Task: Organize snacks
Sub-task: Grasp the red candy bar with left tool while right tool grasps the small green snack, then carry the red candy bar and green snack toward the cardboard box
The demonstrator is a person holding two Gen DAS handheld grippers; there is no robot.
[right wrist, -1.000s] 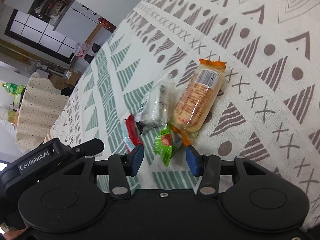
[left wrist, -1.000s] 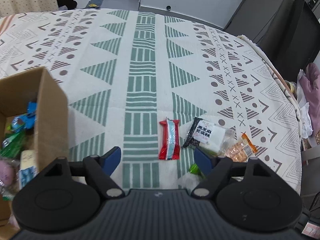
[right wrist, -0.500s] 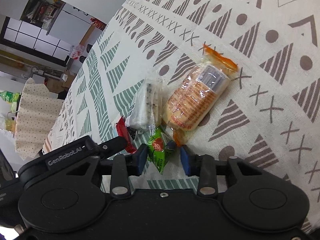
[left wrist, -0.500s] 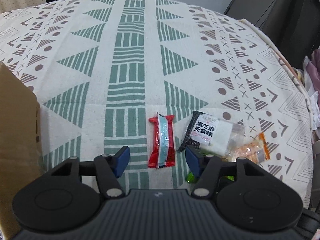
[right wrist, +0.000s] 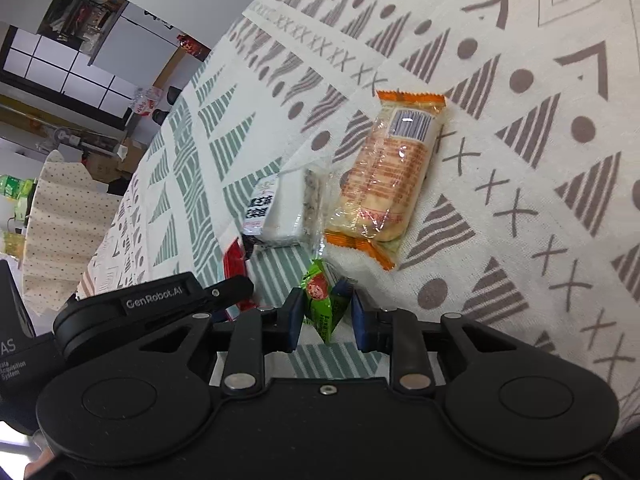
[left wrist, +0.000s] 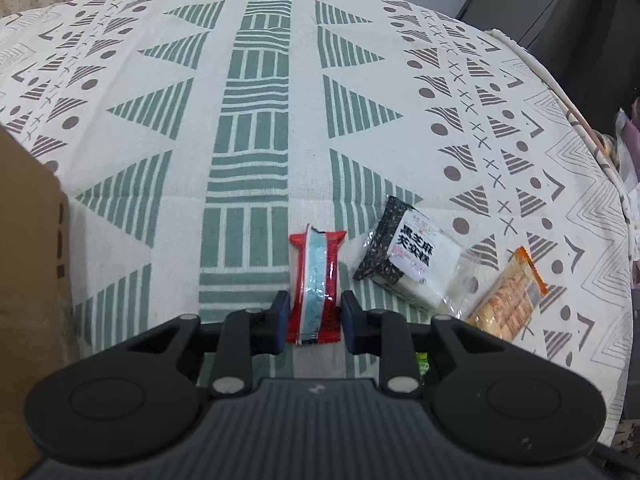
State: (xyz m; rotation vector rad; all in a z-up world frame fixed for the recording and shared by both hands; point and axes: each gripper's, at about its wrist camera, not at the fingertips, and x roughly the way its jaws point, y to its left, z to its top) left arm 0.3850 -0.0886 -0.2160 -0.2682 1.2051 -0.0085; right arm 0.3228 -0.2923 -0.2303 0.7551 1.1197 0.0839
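A red snack packet (left wrist: 316, 272) with a pale blue stripe lies lengthwise on the patterned tablecloth (left wrist: 256, 120). My left gripper (left wrist: 314, 316) has its blue pads against the near end's two sides, and its jaws are closing. A small green snack packet (right wrist: 322, 304) stands between the pads of my right gripper (right wrist: 326, 316), whose jaws are closing too, pressing on it. A sliver of that green packet (left wrist: 422, 360) shows behind the left gripper's right finger.
A black-and-white sesame cake packet (left wrist: 416, 260) and an orange-ended cracker packet (left wrist: 508, 300) lie just right of the red one. A cardboard box wall (left wrist: 28, 280) stands at the left. The table's edge (left wrist: 600, 152) curves down the right, with dark furniture beyond.
The left gripper came down over the red packet and its jaws closed from wide onto it. The right jaws narrowed onto the green packet. The box's inside left the view.
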